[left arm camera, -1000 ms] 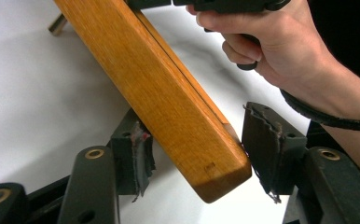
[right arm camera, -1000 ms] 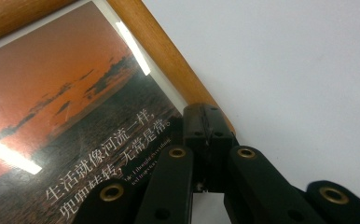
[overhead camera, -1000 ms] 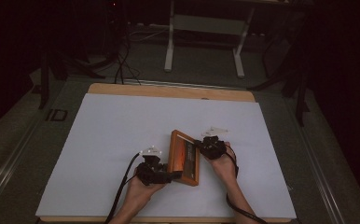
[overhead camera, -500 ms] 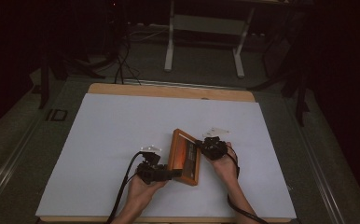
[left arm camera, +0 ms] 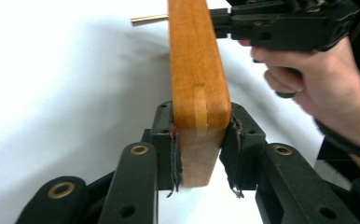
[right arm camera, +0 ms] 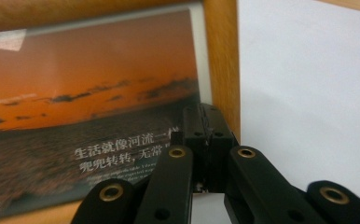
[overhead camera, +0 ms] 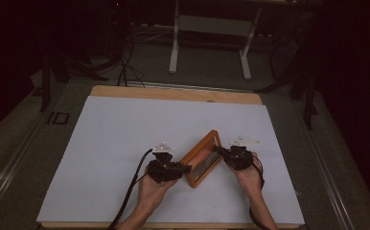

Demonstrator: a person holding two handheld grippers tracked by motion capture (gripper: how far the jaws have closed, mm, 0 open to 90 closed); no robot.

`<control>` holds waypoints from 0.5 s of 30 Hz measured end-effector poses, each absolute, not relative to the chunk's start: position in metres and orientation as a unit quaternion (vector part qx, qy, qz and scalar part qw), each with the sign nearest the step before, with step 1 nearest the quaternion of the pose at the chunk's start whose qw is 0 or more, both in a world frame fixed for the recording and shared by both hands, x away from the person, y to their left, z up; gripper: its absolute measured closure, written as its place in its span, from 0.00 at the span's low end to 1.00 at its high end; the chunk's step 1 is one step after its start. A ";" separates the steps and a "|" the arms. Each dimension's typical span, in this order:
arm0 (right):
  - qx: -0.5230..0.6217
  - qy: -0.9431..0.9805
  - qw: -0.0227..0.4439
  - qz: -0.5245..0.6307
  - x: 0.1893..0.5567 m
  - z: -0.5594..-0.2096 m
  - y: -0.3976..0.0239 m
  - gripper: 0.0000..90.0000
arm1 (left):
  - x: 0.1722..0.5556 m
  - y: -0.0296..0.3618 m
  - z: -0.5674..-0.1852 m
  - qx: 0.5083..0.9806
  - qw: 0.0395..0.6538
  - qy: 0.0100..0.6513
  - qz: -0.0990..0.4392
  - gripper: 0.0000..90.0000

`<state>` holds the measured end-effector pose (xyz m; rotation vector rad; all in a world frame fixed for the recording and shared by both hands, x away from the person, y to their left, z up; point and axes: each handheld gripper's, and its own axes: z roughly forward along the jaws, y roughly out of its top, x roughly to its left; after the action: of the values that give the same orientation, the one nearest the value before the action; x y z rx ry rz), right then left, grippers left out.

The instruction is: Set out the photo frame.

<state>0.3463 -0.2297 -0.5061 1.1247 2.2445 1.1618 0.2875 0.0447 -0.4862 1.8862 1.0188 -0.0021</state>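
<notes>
A wooden picture frame [overhead camera: 203, 157] with an orange sunset print stands on edge on the white mat, slanting from near left to far right. My left gripper [overhead camera: 185, 168] is at its near corner. In the left gripper view the jaws have just been closing, and the pads now press both faces of the frame [left arm camera: 194, 70]. My right gripper [overhead camera: 219, 150] is at the frame's far right side. In the right gripper view its tips [right arm camera: 205, 116] are shut together against the print [right arm camera: 99, 93], beside the wooden rail [right arm camera: 220, 56], with nothing seen between them.
The white mat [overhead camera: 125, 129] covers a wooden table whose far edge [overhead camera: 173, 92] shows. A thin brass peg [left arm camera: 148, 19] sticks out behind the frame. Beyond the table are stand legs [overhead camera: 175, 48] and floor cables [overhead camera: 123, 67].
The frame has swung from pointing straight away to a slant toward the far right. My right hand moved right with it. My left gripper's jaws closed onto the frame's near corner.
</notes>
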 end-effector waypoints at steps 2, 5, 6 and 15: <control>0.399 0.794 0.192 0.417 0.340 -0.503 -0.237 1.00 | 0.284 0.039 -0.482 0.787 0.471 0.398 0.021 0.77; 0.396 0.789 0.198 0.425 0.332 -0.497 -0.244 1.00 | 0.282 0.034 -0.480 0.803 0.466 0.369 0.045 0.77; 0.395 0.788 0.200 0.428 0.329 -0.494 -0.245 1.00 | 0.282 0.033 -0.480 0.808 0.465 0.359 0.051 0.77; 0.364 0.795 0.224 0.430 0.316 -0.468 -0.244 1.00 | 0.288 0.038 -0.482 0.832 0.475 0.274 0.084 0.77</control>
<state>0.3158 -0.2439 -0.4680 1.0036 2.1950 1.1868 0.2883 0.0380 -0.4820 2.0331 0.6706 0.2064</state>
